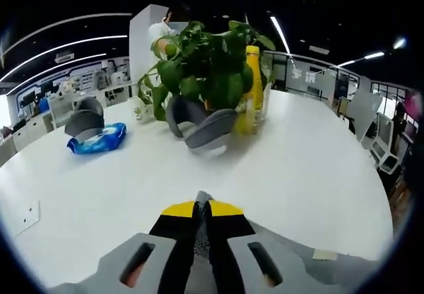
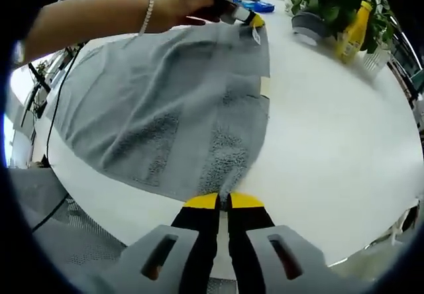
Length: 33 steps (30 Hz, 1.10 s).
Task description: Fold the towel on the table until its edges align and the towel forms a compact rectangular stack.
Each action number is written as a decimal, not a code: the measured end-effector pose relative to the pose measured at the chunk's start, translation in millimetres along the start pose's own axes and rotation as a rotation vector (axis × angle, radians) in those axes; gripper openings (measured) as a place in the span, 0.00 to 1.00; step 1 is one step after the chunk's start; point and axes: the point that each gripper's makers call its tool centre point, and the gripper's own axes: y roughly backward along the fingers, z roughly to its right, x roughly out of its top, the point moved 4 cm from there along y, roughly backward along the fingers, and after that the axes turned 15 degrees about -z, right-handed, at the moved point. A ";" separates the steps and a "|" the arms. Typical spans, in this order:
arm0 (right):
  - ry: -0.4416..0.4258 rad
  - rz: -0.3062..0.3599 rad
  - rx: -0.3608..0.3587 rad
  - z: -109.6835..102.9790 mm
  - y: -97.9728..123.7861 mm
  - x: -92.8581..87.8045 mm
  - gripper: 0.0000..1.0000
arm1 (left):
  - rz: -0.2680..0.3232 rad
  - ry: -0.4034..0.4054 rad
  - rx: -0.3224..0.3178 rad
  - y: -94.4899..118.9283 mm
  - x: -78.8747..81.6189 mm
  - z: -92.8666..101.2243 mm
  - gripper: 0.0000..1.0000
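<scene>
Right hand-held gripper [image 2: 224, 204]: nearest the lens in the right gripper view, yellow-tipped jaws pressed together on the near edge of the towel [image 2: 165, 115], pinching grey cloth between them.
Left hand-held gripper [image 1: 202, 209]: in the left gripper view its yellow-tipped jaws are clenched on a thin fold of grey towel cloth [image 1: 201, 231] that runs up between them.
Left hand-held gripper from the other side: in the right gripper view it appears at the far corner of the towel [image 2: 244, 17], held in a person's hand [image 2: 185, 8] with a beaded bracelet [image 2: 147, 14] on the wrist.
Towel position: grey, spread over the left part of the white table [image 2: 331, 128] in the right gripper view, stretched between the two pinched corners, its left side hanging past the table edge.
Towel surface: plain weave with rougher terry bands showing near the close edge.
Beyond the towel: a leafy green plant [image 1: 202, 65], a yellow bottle [image 1: 253, 89] touching its leaves, and a grey bowl-like object [image 1: 202, 123] tilted in front of the plant.
Left of the plant: a blue packet [image 1: 98, 139] lying flat on the table, with a grey rounded item [image 1: 84, 120] just behind it.
Table surface: white, round-edged, with a flush socket plate [image 1: 25, 218] near its left rim in the left gripper view.
</scene>
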 end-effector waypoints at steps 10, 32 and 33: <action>-0.034 0.083 0.042 -1.6 28.9 1.3 0.01 | 0.006 -0.008 -0.009 29.8 9.6 10.7 0.06; -0.038 0.169 0.005 12.2 89.7 -12.4 0.01 | 0.079 -0.030 -0.004 86.7 45.4 51.0 0.06; -0.030 0.171 -0.001 14.4 91.8 -13.2 0.01 | 0.088 -0.048 0.003 87.4 47.7 52.0 0.06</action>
